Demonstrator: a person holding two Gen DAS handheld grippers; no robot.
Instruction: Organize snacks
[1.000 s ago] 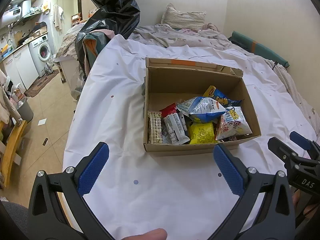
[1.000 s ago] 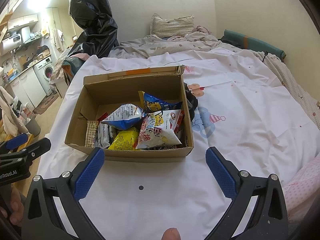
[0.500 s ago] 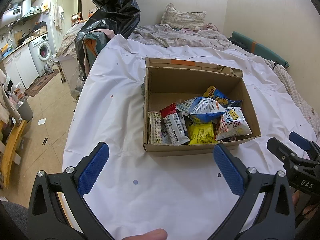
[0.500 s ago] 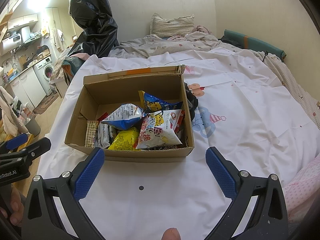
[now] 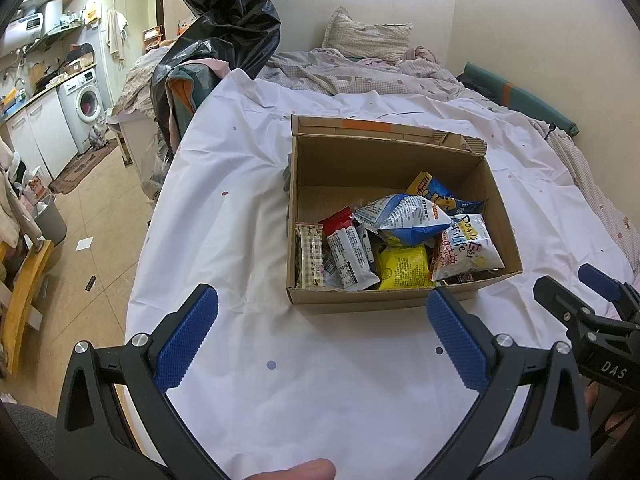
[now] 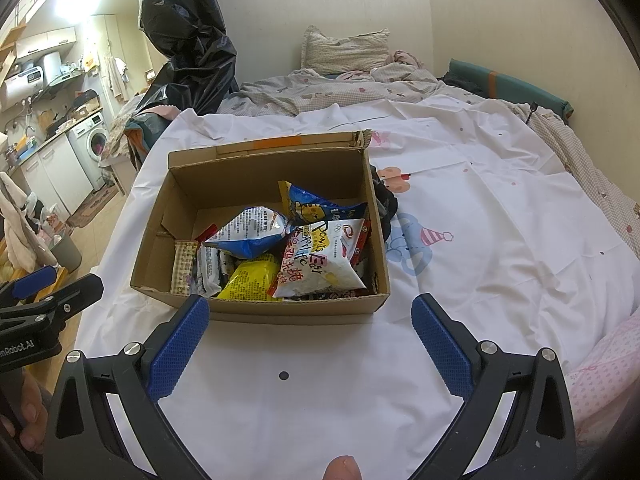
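An open cardboard box sits on a white sheet on the bed. It holds several snack packs: a blue-and-white chip bag, a yellow pack, a white-and-red bag, a dark blue bag and a checked bar. My left gripper is open and empty, short of the box's near wall. My right gripper is open and empty, also just short of it.
The white sheet covers the bed around the box. A black plastic bag stands at the far left. A pillow and crumpled bedding lie behind. The bed edge drops to the floor on the left.
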